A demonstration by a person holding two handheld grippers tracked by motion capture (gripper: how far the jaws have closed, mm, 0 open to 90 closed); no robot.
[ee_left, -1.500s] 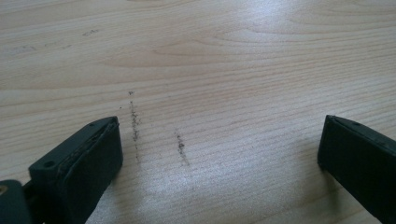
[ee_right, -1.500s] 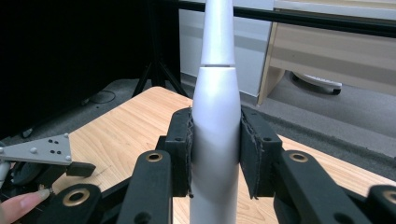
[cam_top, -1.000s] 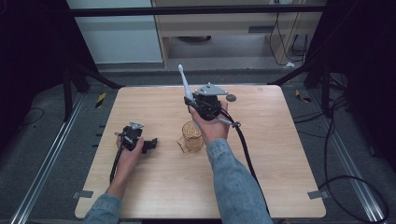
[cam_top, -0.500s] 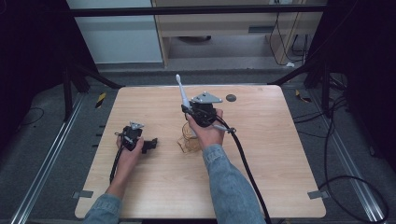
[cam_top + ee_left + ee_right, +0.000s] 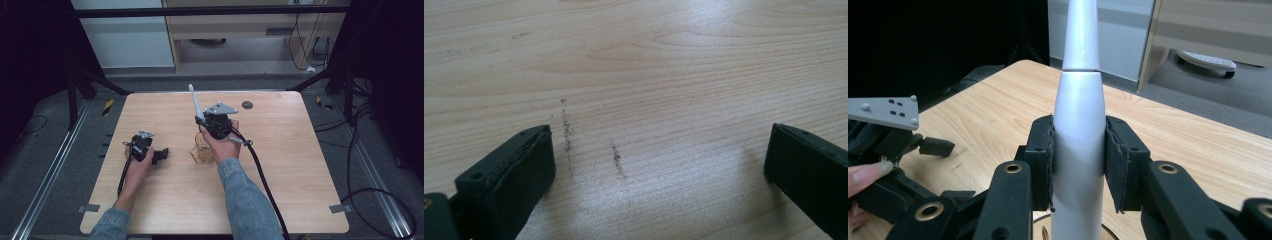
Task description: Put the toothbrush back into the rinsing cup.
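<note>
The right gripper (image 5: 204,131) grasps firmly a slim white plastic electric toothbrush (image 5: 1078,145), upright between its pads, above a clear glass cup (image 5: 201,152) near the centre of the light wooden table (image 5: 300,165). At nine o'clock from the cup, the left gripper (image 5: 161,155) rests on the table, jaws released and empty

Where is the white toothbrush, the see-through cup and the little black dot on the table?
white electric toothbrush (image 5: 1078,145), right gripper view, handle between pads.
clear cup (image 5: 200,154), high view, its side wall.
black dot (image 5: 247,105), high view, its middle.
</note>
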